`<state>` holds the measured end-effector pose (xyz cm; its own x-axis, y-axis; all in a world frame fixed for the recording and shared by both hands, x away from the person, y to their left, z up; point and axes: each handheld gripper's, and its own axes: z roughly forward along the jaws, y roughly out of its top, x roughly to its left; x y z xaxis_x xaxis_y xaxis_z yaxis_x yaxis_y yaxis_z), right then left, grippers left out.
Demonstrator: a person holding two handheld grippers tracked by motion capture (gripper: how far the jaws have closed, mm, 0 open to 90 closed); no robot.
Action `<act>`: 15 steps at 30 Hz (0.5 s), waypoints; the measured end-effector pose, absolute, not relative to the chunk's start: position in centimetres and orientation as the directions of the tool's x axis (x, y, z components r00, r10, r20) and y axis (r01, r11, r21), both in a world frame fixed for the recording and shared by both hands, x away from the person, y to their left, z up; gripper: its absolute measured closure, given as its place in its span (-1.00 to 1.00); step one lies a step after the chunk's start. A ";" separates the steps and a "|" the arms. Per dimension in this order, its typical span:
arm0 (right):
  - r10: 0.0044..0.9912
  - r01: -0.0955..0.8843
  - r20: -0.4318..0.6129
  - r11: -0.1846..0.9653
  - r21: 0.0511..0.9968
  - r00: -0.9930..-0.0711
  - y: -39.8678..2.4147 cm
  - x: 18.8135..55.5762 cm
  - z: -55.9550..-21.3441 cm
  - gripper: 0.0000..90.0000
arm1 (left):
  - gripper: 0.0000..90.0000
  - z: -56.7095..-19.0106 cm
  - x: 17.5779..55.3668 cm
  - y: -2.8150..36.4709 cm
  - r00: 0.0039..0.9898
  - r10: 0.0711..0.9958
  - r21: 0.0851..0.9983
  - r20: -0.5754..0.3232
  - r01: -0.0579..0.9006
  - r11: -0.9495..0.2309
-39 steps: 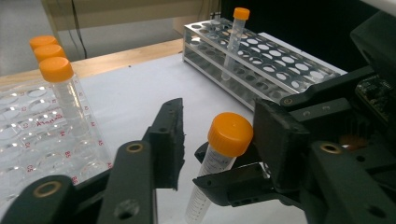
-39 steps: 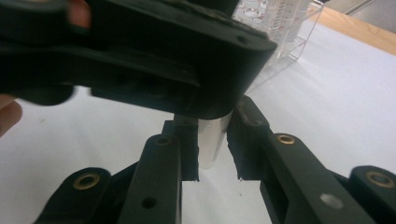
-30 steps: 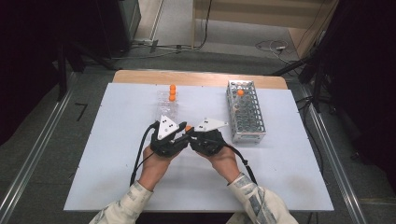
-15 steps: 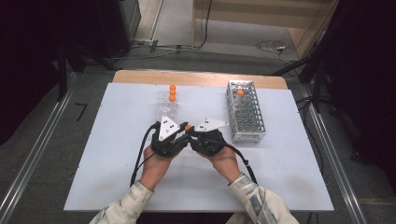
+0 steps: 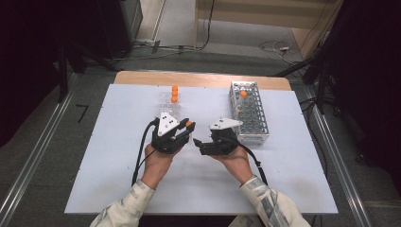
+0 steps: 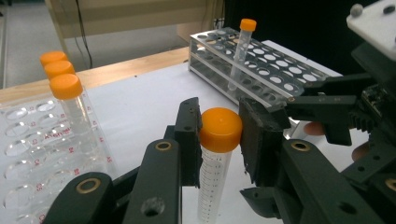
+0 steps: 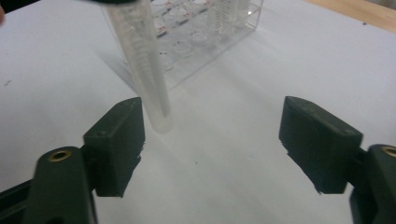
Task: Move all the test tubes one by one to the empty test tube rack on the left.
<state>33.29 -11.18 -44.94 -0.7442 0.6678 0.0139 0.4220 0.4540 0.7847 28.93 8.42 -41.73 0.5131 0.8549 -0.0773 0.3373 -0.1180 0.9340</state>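
My left gripper (image 6: 219,133) is shut on the orange cap of a clear plastic tube (image 6: 212,177), which hangs upright above the white table. From above, the left gripper (image 5: 185,127) shows the orange cap (image 5: 189,124) at its tip. My right gripper (image 7: 212,123) has just been opening and its jaws now stand wide apart. The tube's lower end (image 7: 147,70) hangs close by one jaw, and no pad presses on it. In the high view the right gripper (image 5: 198,144) faces the left one across a small gap.
A clear rack (image 5: 166,108) behind the left gripper holds three orange-capped tubes (image 6: 65,88). At the right stands a metal mesh rack (image 5: 253,120) with one capped tube (image 5: 243,94). The white table (image 5: 118,142) has a wooden far edge.
The right gripper's jaws have spread open and let go of the tube's lower part. Both hands stay almost where they were; the left gripper still holds the cap.
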 end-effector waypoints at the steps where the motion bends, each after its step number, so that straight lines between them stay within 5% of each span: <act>1: 0.672 0.427 0.019 0.449 0.785 -0.740 -11.3 33.3 -45.0 -0.55 | 0.56 -41.6 29.0 8.4 0.512 0.856 0.935 -0.080 0.336 -0.114; 15: 0.698 0.445 0.028 0.426 0.787 -0.716 -13.2 33.2 -45.2 -0.54 | 0.56 -38.7 31.4 9.4 0.453 0.889 0.944 -0.059 0.315 -0.098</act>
<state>33.21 -13.21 -45.20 -0.7160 0.6975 0.0277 0.4455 0.4261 0.7874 31.40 9.38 -38.69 0.4532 0.8894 -0.0591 0.3146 -0.0976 0.9442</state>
